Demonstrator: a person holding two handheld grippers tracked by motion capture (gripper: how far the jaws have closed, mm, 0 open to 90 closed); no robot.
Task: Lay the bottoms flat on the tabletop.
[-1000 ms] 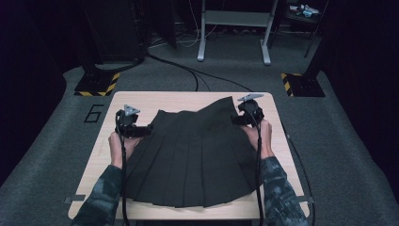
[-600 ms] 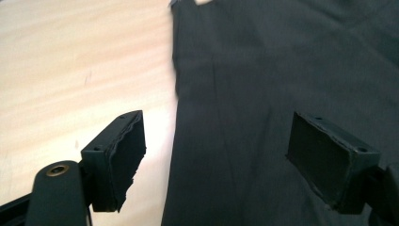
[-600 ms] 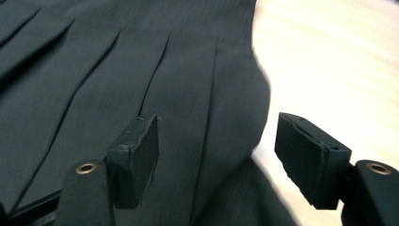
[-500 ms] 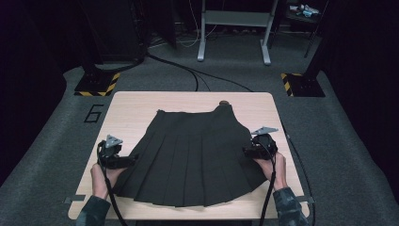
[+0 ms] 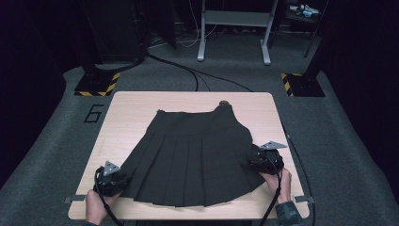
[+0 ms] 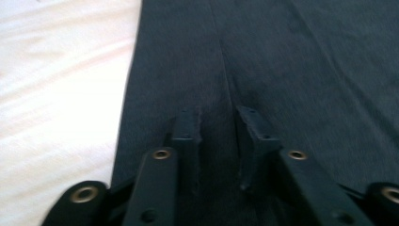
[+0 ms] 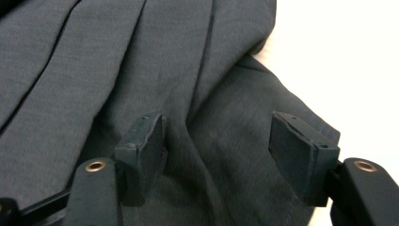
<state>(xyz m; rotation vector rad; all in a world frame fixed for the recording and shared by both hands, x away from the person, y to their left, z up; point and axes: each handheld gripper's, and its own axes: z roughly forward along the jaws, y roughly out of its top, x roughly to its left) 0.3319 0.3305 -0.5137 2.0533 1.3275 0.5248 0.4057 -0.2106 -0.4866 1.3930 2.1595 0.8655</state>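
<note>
I see the black skirt (image 5: 193, 160) flat on the table (image 5: 127, 106), centre of the frame, hem at the bottom. My left gripper (image 5: 109, 179) has just closed, pinching a fold at the lower-left hem corner; my right gripper (image 5: 264, 160) stands half open over the lower-right edge, cloth between, not pressed.

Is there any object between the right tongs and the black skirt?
Nothing visible. The right tongs stand open directly over the black skirt, at its side edge near the hem; only its cloth lies between the pads.
</note>
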